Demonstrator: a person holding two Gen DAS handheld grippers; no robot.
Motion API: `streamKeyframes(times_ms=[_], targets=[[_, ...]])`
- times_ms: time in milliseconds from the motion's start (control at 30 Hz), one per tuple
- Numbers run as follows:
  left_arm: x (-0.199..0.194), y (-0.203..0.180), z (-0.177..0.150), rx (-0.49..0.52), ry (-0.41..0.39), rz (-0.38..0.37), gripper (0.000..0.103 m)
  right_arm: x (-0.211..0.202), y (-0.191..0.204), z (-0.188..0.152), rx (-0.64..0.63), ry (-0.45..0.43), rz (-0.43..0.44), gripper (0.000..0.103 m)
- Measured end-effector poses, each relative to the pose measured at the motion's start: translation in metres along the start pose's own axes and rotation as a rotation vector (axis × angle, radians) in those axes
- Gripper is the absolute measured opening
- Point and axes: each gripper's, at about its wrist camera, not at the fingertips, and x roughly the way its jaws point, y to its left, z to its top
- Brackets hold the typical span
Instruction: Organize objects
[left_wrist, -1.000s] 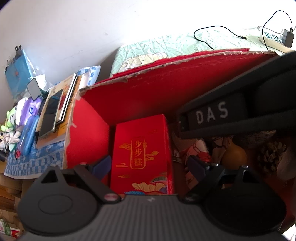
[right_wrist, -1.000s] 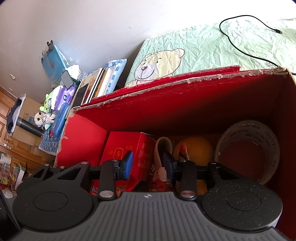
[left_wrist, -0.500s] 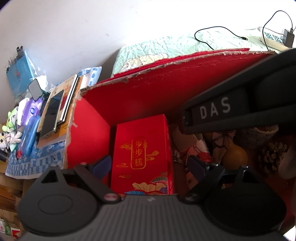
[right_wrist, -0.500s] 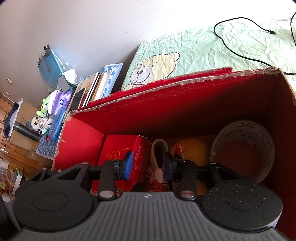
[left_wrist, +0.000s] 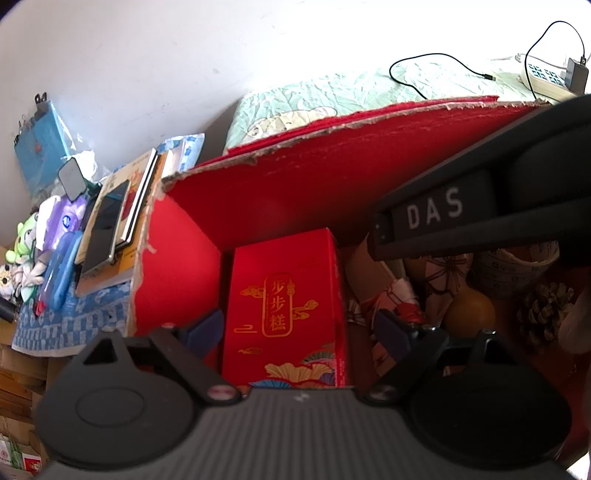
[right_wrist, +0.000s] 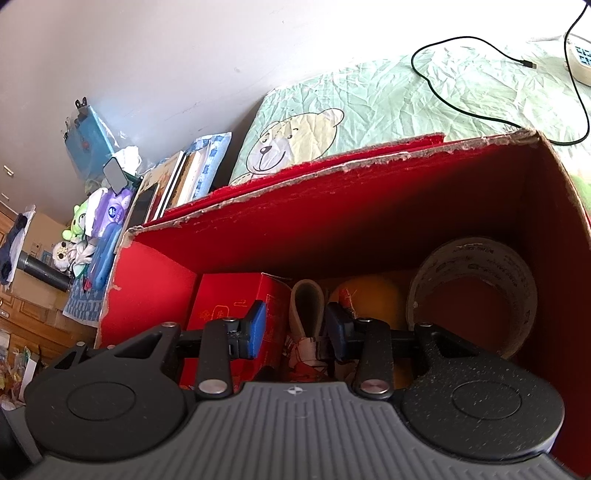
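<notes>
A big red carton (left_wrist: 280, 192) with torn rims stands open against a bed (right_wrist: 424, 96) covered in a pale green bear-print sheet; a black cable (right_wrist: 480, 114) loops over the sheet toward a power strip (left_wrist: 543, 79) at the far right. Left of the carton, books (left_wrist: 122, 218) with a dark phone (left_wrist: 105, 225) on top lie on a blue patterned cloth, with plush toys (left_wrist: 26, 254) and a blue case (left_wrist: 61, 273) beside them. Inside the carton, a red gift box (left_wrist: 286, 306) with gold characters stands in the left corner, close to the carton's left wall, its long axis running from the camera toward the far wall. Right of it lie a patterned folded thing (left_wrist: 399, 302), an orange round thing (left_wrist: 471, 312), a pine cone (left_wrist: 545, 314) and, against the right wall, a tape roll (right_wrist: 476, 291) standing on edge with its hole facing the camera. The left gripper (left_wrist: 297, 330) hangs over the gift box, jaws spread wide to either side of it, pads clear of it and holding nothing. The right gripper (right_wrist: 295, 328) points down into the middle of the carton, about half open; a pale curved strip (right_wrist: 306, 306) and the patterned thing sit in the gap between its blue pads (right_wrist: 256, 328), but whether the pads press on them cannot be told. In the left view the right gripper's black body, marked DAS, crosses the carton's right half and hides part of the contents.
</notes>
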Motion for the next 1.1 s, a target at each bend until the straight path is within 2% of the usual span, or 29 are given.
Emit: streamKeyframes(times_ms=[1100], targets=[[-0.0018, -0.0031, 0.0025, 0.009, -0.016, -0.015, 0.087, -0.0050, -0.0013, -0.0027, 0.031, -0.043, -0.040, 0.038]])
